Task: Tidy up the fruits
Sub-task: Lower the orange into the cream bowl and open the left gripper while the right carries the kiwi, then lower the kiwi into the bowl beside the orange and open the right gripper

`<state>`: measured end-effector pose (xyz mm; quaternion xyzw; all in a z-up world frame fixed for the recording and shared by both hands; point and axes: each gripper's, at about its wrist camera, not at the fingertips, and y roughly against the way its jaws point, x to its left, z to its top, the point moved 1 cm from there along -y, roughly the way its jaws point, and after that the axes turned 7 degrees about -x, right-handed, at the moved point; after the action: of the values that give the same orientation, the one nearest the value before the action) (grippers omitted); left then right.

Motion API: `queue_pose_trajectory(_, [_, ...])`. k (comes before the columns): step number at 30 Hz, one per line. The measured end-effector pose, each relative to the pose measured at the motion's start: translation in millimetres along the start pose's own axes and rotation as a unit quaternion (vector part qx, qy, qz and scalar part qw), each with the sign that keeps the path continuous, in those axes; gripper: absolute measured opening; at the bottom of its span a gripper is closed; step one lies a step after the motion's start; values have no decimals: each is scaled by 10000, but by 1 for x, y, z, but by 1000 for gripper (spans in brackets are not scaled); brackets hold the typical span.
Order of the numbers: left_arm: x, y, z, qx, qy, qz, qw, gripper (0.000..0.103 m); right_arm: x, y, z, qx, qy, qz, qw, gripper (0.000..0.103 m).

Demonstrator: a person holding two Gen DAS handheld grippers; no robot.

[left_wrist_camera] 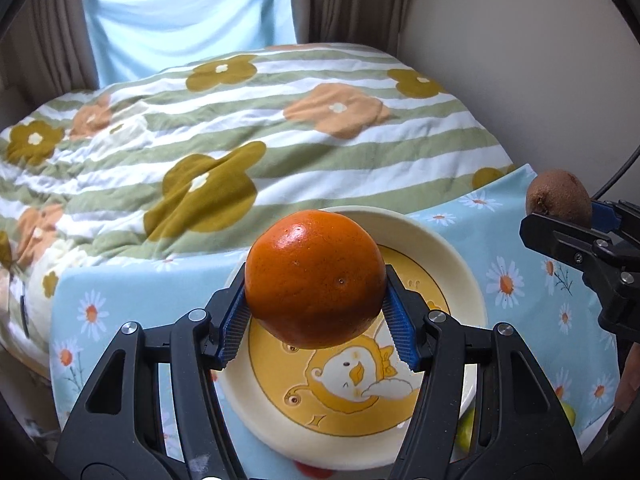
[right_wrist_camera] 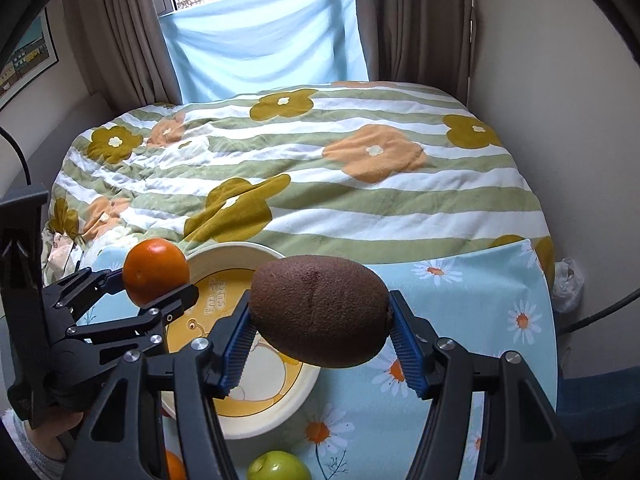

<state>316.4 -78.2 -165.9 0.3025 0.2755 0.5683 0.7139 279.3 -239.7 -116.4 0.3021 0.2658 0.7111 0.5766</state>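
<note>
Meanwhile, the left tool (left_wrist_camera: 316, 312) was pinching an orange (left_wrist_camera: 315, 278), its blue ribbed pads (left_wrist_camera: 236, 322) pressed against the fruit's two sides. The orange hung clear in the air above a cream plate (left_wrist_camera: 452, 248) with a yellow cartoon print, not touching it. The right tool (right_wrist_camera: 322, 344) was clamped on a brown kiwi (right_wrist_camera: 320, 310), held lengthwise between its pads, and that fruit also hung free, over the plate's right edge and the cloth beside it. From the right tool's side, the orange (right_wrist_camera: 156, 272) sat to the left, just above the plate's far rim (right_wrist_camera: 236, 250).

The plate lay on a light blue cloth with daisies (right_wrist_camera: 472, 292) spread over the desk. A green apple (right_wrist_camera: 278, 466) rested on that cloth near the plate's near edge, and part of another orange fruit (right_wrist_camera: 176, 466) showed just left of it. Behind the desk stood a bed under a striped, flowered quilt (right_wrist_camera: 320, 168), with curtains (right_wrist_camera: 408, 20) and a window beyond.
</note>
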Motion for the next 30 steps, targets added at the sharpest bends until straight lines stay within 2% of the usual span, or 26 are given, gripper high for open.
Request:
queue_pose_trajectory(6, [-12, -35, -2, 213, -141, 62, 9997, 65, -14, -19, 7, 112, 14, 46, 9999, 59])
queue_pose_trajectory(14, [-15, -48, -6, 266, -258, 75, 9993, 66, -26, -29, 7, 201, -50, 30, 9998, 59])
queue_pose_trajectory(15, [-16, -48, -6, 243, -297, 78, 9992, 68, -27, -29, 8, 198, -46, 23, 9998, 59])
queue_pose_trajectory(17, [-17, -43, -4, 111, -355, 89, 9993, 89, -26, -29, 8, 185, -44, 7, 9998, 59])
queue_pose_trajectory(18, [-17, -39, -2, 13, -354, 99, 9993, 103, -26, -28, 9, 171, -51, 2, 9998, 59])
queue_pose_trajectory(20, [-15, -29, 2, -136, -313, 21, 9994, 103, -27, -26, 10, 133, -73, -5, 9999, 59])
queue_pose_trajectory(30, [13, 11, 4, -189, -102, 103, 9997, 103, -17, -15, 10, 51, 20, 25, 10000, 59])
